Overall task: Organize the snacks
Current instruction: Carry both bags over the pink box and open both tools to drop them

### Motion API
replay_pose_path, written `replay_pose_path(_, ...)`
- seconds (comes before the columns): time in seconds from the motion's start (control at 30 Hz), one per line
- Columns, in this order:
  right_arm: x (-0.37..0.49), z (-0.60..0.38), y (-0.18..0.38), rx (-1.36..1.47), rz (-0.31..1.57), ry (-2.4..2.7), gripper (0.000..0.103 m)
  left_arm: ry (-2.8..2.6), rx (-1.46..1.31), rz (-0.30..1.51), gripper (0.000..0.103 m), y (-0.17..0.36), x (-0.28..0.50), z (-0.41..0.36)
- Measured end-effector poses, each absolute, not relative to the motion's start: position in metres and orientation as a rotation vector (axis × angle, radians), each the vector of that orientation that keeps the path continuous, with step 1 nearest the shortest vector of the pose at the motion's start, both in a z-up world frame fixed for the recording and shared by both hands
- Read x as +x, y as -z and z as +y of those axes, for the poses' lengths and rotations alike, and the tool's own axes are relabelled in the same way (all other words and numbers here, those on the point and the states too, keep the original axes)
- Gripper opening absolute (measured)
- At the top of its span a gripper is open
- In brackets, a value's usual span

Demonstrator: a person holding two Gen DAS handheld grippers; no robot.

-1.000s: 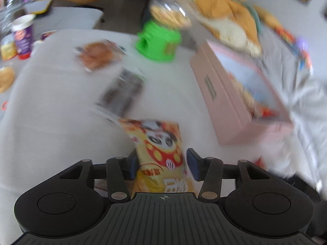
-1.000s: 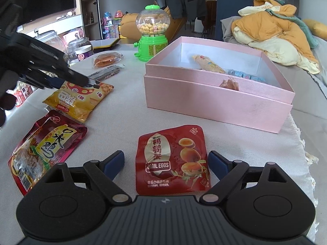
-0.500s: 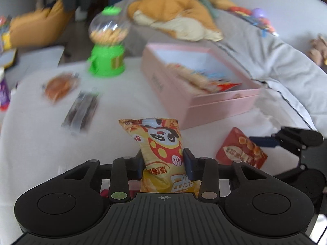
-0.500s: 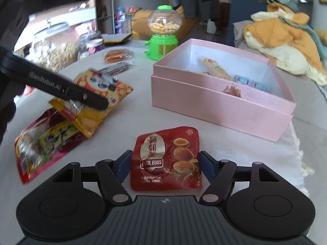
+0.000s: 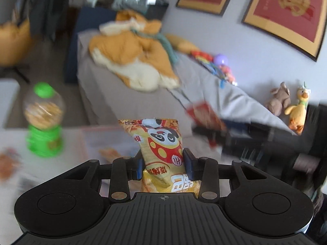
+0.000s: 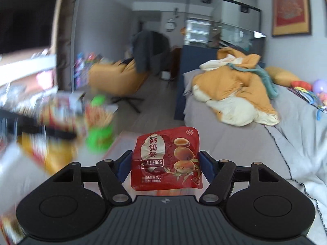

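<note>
Since a second ago you have raised both packs off the table; both sets of jaws closed in that time. Your left gripper point(image 5: 163, 164) is clamped on the yellow pack point(image 5: 161, 143), your right gripper point(image 6: 165, 165) on the red pack point(image 6: 167, 159). Two packs held, one per gripper, both in the air. The box point(image 5: 106, 140) and green candy jar point(image 5: 44, 120) are now low in the left view, blurred. Yellow pack: upright, panda print, pinched narrow at the pads. Red pack: flat, labelled quail eggs, three eggs pictured.

Orange blanket point(image 6: 235, 94) heaped on grey sofa point(image 6: 255, 143); framed red prints point(image 5: 286, 6).
</note>
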State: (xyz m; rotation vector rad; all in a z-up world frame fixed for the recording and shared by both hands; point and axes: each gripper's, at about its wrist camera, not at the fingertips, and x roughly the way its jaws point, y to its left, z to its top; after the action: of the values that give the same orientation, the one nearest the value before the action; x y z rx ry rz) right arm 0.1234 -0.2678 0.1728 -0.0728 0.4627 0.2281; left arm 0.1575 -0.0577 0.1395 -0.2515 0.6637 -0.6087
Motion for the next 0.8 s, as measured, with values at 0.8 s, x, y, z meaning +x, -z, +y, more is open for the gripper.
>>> replay_pose_path(0.8,0.186,-0.217,-0.103,0.047,0.949,-0.403,0.066,0.169,-0.417,0.714,0.043,-0.047,0.148,0.139)
